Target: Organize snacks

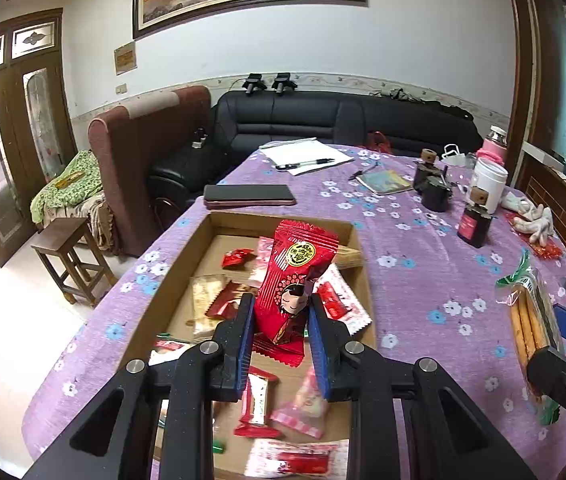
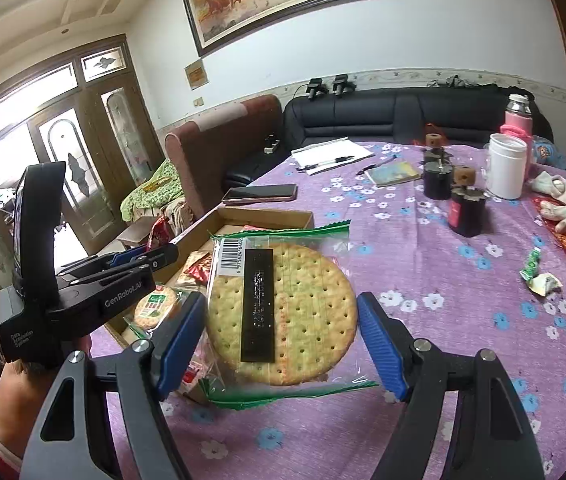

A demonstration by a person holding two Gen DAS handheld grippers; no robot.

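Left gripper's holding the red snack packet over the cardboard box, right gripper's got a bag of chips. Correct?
Not chips: the right wrist view shows the right gripper around a clear pack of round crackers. The left gripper does hold the red snack packet over the cardboard box.

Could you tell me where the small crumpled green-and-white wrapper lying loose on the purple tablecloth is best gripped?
Probably across the narrow twisted green end of the crumpled green-and-white wrapper, coming from above: it lies low on the purple flowered tablecloth, apart from other things, and that end looks bunched enough to pinch.

Red snack packet upright above box (round cracker pack beside)
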